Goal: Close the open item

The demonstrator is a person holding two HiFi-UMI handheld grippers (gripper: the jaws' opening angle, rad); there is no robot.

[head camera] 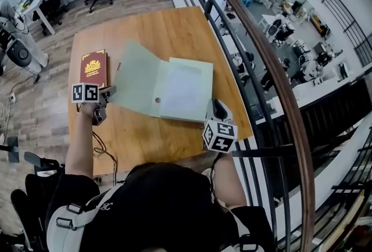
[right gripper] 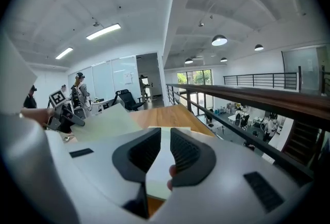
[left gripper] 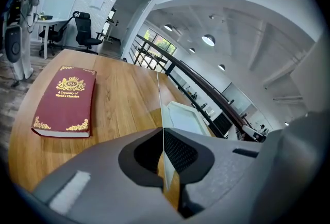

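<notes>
Pinching the free edge of the cover (head camera: 136, 78) near its near corner, the left claw (head camera: 108, 96) has its jaws closed on the thin sheet. In the left gripper view the sheet runs edge-on straight between the pads. The cover is raised off the table (head camera: 174, 24) and tilted. It is hinged to the file box (head camera: 187, 89), which lies open, tray side up, at mid-table toward the near right. Pale green throughout, with a round finger hole on the spine strip.

The right claw (head camera: 216, 110) sits at the box's near right corner. Its jaws stand a narrow gap apart with nothing pressed between the pads, and the pale tray shows through the gap. Cannot tell whether it touches the box.

A red hardback book (head camera: 93, 68) lies flat just left of the cover, apart from it. A railing (head camera: 264, 59) runs along the table's right side.

Handling, as judged:
- **Weight and material:** a light thing, thin plastic or card.
- **Cover:** it will likely bow if carried by one corner, and its smooth face may slip from a shallow pinch.
- **Where to hold:** the better place is the free long edge nearer its middle, seated deep in the pads, then swung over the hinge.
- **Tray:** it looks light enough to skid, so the right claw bearing down on its near rim would probably steady it.
- **Risk:** not fragile; a crease at the hinge is the main risk.
</notes>
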